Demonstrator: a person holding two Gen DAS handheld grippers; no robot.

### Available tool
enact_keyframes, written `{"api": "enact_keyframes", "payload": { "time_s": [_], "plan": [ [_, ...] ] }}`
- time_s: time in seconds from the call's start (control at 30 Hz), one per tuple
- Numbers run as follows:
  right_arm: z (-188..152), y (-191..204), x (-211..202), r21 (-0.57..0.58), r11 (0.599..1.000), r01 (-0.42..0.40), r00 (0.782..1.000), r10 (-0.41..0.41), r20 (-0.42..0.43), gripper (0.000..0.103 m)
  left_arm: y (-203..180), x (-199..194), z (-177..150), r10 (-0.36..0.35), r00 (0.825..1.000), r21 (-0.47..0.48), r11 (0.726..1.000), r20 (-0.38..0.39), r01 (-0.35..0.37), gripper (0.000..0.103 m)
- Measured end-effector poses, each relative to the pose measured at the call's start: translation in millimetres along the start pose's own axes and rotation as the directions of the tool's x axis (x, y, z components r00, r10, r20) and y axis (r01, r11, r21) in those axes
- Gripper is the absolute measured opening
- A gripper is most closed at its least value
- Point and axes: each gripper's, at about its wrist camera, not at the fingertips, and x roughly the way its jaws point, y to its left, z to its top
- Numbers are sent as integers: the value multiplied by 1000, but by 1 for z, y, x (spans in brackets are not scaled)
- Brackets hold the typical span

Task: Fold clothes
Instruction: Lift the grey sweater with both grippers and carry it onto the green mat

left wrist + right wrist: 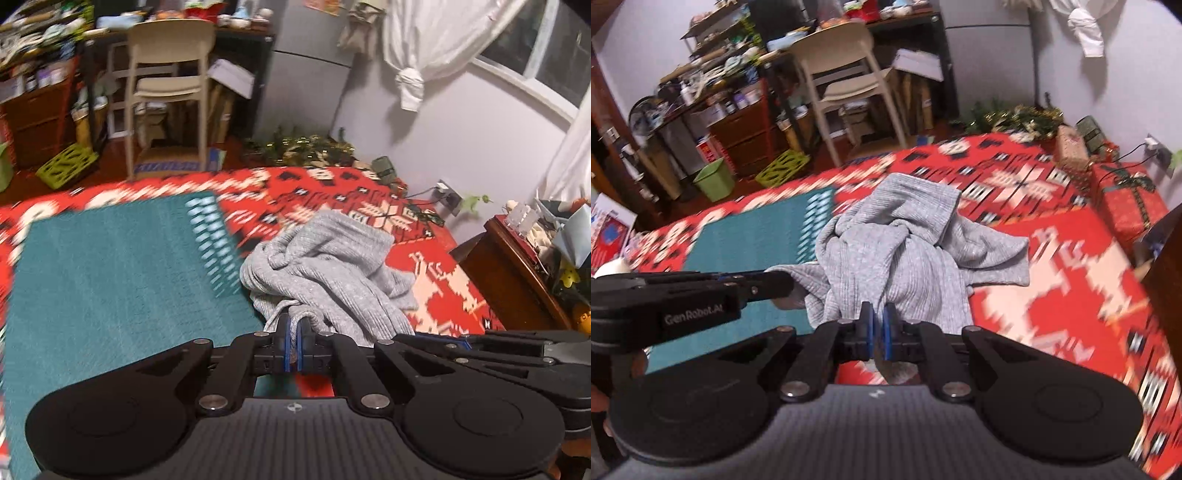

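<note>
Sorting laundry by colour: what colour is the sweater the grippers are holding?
Light heathered grey, with a ribbed knit. The sweater shows best in the right wrist view.

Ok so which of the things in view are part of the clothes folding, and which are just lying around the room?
Part of the job:
grey knit garment, bunched up
left gripper, shut on its edge
right gripper, shut on its fabric
teal mat
red patterned blanket

Just lying about:
beige chair
green bin
lime crate
wrapped gift box
</note>
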Motion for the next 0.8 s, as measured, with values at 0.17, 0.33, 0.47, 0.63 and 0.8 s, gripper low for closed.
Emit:
{"api": "enact_keyframes", "payload": {
  "time_s": [0.17,0.33,0.47,0.63,0.8],
  "plan": [
    [-39,60,-29,-55,997,-48,998,46,-40,6,33,-42,-33,17,1000,-91,996,-16,-19,3],
    [-78,118,-50,-139,986,-93,993,82,-80,6,63,-81,-67,57,998,-143,988,-15,-58,3],
    [-105,154,-63,-165,979,-116,990,101,-100,6,84,-109,-86,93,996,-158,983,-7,-93,3],
    [-129,190,-73,-217,966,-140,986,115,-123,6,111,-134,-104,131,991,-195,972,-1,-129,3],
    [-144,213,-73,-240,959,-150,984,121,-131,6,129,-144,-117,153,988,-223,963,-7,-150,3]
  ]
}}
